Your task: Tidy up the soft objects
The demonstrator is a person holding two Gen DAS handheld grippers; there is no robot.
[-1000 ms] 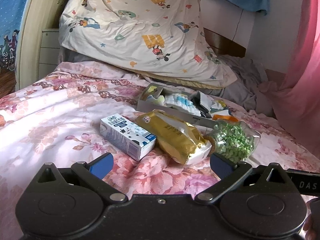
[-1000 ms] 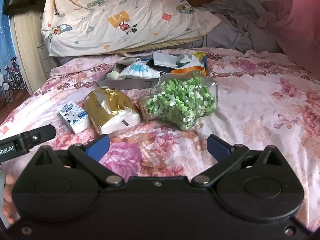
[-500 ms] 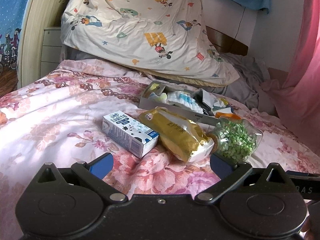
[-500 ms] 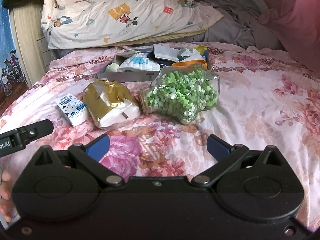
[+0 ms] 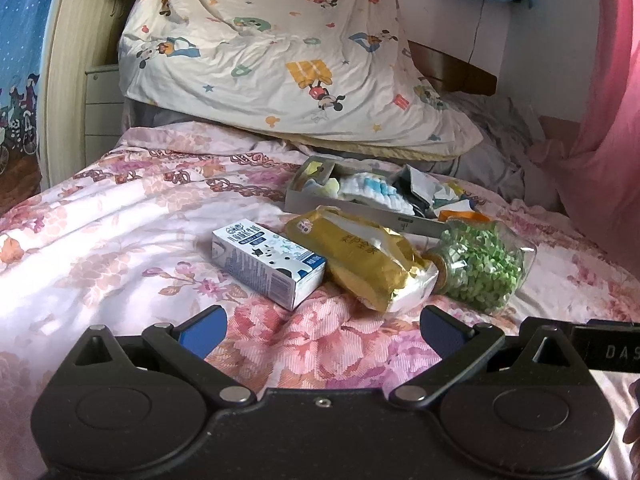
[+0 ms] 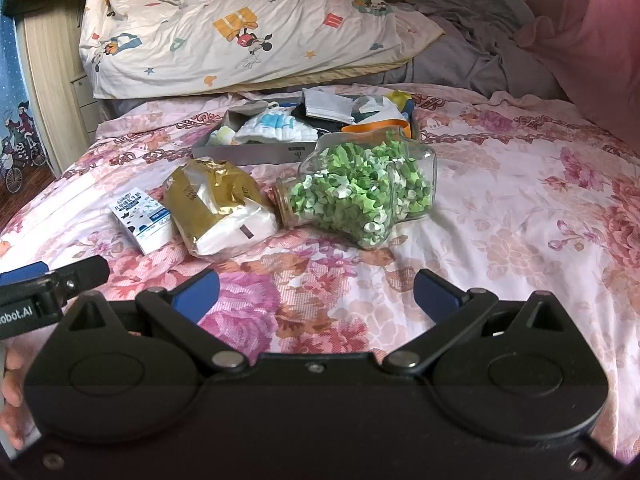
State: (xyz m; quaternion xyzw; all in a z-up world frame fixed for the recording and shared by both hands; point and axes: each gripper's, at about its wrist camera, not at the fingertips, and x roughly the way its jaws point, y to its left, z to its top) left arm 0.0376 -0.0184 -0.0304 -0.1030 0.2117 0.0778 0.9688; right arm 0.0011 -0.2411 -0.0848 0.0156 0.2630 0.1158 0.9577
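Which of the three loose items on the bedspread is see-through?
The clear glass jar of green paper stars, lying on its side; the carton and gold packet are opaque.

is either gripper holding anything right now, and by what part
Nothing is held. The left gripper and right gripper are both open, short of the gold pack.

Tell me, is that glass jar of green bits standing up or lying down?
Lying down. The jar rests on its side on the flowered bedspread, its neck pointing at the gold packet. Nearly full.

Both wrist views look low across the bed (image 5: 100,248) toward the pillow (image 6: 224,28), sharing its cluttered middle.
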